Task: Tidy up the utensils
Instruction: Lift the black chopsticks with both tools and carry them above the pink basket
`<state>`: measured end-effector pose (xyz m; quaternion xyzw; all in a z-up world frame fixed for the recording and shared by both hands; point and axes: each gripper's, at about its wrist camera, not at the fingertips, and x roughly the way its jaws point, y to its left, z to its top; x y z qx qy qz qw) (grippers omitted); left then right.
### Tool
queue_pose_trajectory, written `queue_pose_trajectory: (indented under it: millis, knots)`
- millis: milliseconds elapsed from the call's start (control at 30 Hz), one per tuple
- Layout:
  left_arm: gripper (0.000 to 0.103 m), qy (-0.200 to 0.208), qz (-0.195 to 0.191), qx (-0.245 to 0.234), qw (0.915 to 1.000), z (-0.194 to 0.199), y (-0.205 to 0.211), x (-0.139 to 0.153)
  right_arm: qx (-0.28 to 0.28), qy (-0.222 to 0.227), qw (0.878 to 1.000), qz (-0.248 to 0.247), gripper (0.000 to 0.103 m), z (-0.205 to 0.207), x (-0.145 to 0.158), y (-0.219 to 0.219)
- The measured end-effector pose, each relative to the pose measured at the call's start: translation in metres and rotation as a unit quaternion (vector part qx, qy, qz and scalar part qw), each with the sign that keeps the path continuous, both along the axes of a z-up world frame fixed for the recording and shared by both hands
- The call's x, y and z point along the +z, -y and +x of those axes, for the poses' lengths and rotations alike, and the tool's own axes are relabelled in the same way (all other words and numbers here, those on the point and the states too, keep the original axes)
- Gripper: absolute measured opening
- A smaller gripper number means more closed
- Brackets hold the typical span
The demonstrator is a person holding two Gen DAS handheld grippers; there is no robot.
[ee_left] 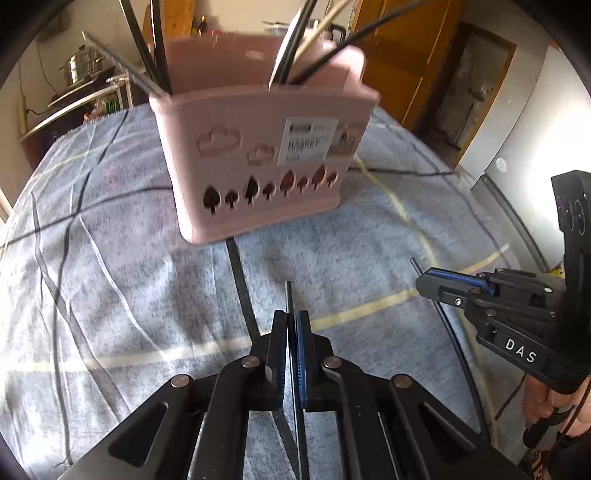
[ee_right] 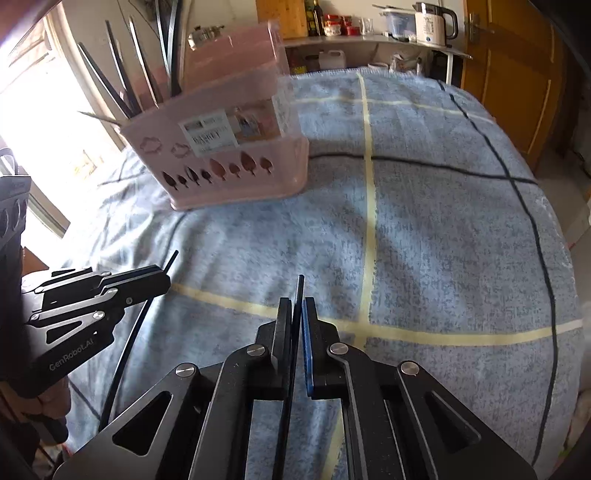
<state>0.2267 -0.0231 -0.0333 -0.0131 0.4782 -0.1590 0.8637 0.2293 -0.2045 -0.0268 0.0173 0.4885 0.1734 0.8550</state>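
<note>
A pink utensil holder (ee_left: 258, 177) (ee_right: 221, 166) with tree-shaped cut-outs stands upright on the cloth ahead of both grippers. Several dark chopsticks (ee_left: 159, 55) (ee_right: 125, 85) and other thin utensils stick out of its top. My left gripper (ee_left: 291, 314) (ee_right: 162, 280) is shut on a thin black chopstick (ee_left: 288, 295) whose tip pokes out past the fingers. My right gripper (ee_right: 297, 301) (ee_left: 428, 284) is shut on another black chopstick (ee_right: 299, 288), its tip pointing toward the holder. The two grippers sit side by side, short of the holder and apart from it.
A blue plaid cloth (ee_left: 110, 258) (ee_right: 443, 240) with yellow and black lines covers the surface. Behind it are a shelf with a white kettle (ee_right: 432, 18) and bottles, a steel pot (ee_left: 81, 66) on a stand, and wooden doors (ee_right: 517, 74). A hand (ee_left: 554, 402) grips the right tool.
</note>
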Motion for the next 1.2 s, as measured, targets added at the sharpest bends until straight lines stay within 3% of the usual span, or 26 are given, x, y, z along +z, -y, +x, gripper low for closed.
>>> queue_pose_trajectory:
  millis: [167, 500, 700, 967, 1200]
  knots:
    - [0.004, 0.032, -0.010, 0.001, 0.9994, -0.005, -0.006, 0.034, -0.006, 0.032, 0.999, 0.017, 0.005, -0.003, 0.030, 0.002]
    - [0.004, 0.122, -0.033, 0.005, 0.9919, -0.025, -0.020, 0.131, -0.005, 0.125, 0.991, 0.040, 0.004, -0.021, 0.112, 0.005]
    - [0.004, 0.158, -0.033, 0.003, 0.9869, -0.035, -0.023, 0.168, -0.006, 0.171, 0.984, 0.049, 0.004, -0.034, 0.148, 0.003]
    - [0.004, 0.171, -0.033, 0.001, 0.9848, -0.043, -0.024, 0.184, -0.007, 0.203, 0.977, 0.057, 0.004, -0.043, 0.174, 0.008]
    - [0.004, 0.155, -0.032, 0.000, 0.9874, -0.044, -0.020, 0.171, -0.004, 0.195, 0.979, 0.056, 0.004, -0.046, 0.166, 0.008]
